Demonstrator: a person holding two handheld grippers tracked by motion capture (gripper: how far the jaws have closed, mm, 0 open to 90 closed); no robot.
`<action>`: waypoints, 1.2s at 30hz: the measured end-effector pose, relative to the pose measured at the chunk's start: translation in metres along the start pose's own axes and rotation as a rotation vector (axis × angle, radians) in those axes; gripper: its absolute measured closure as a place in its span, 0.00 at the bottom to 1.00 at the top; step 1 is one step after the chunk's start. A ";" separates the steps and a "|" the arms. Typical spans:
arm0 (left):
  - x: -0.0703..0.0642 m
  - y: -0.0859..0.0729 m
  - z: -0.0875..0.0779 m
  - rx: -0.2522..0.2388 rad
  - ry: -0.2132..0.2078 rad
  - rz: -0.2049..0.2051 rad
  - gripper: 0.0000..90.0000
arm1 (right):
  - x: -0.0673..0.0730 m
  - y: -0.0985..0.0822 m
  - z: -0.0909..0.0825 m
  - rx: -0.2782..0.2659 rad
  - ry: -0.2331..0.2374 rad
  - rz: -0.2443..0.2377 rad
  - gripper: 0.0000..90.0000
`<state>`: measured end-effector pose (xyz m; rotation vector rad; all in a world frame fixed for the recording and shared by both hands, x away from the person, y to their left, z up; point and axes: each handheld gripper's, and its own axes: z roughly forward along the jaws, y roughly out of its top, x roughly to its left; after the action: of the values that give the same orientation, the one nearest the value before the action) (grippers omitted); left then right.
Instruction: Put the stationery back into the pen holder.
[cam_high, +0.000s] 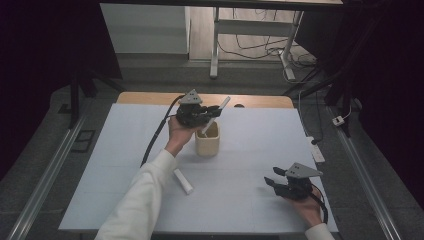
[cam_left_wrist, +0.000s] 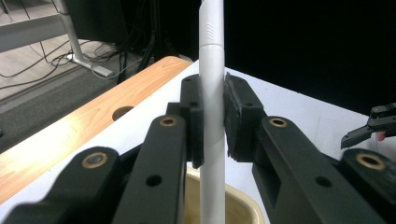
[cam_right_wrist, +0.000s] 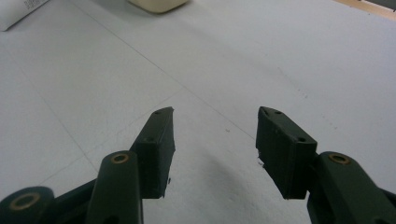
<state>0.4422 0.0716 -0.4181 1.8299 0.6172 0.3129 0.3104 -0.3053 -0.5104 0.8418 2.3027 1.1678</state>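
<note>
My left gripper (cam_high: 212, 111) is shut on a white pen (cam_high: 216, 116) and holds it above a beige cup (cam_high: 207, 142) near the table's middle. The pen's lower end dips into the cup's mouth. In the left gripper view the white pen (cam_left_wrist: 212, 116) stands upright, pinched between the two pads, with the cup's rim (cam_left_wrist: 243, 200) below. A second white pen (cam_high: 183, 181) lies flat on the white mat, left of centre. My right gripper (cam_high: 270, 183) rests low at the front right, open, nothing between its fingertips (cam_right_wrist: 156, 140).
The white mat (cam_high: 250, 150) covers most of the wooden table (cam_high: 150, 98). The beige cup's base (cam_right_wrist: 159, 4) sits at the top of the right gripper view. A white desk frame and cables lie on the floor beyond the table.
</note>
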 end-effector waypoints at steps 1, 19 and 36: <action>0.000 0.000 0.000 0.001 0.001 0.000 0.87 | 0.000 0.000 0.000 0.003 -0.007 -0.003 0.52; -0.001 -0.009 -0.002 0.015 0.025 0.002 0.59 | 0.000 0.000 0.000 0.007 -0.001 0.000 0.52; -0.006 -0.018 -0.017 0.066 0.022 0.057 0.58 | 0.000 0.000 0.000 0.011 -0.010 -0.002 0.52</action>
<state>0.4241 0.0866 -0.4285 1.9125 0.5975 0.3552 0.3098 -0.3052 -0.5107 0.8473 2.3030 1.1489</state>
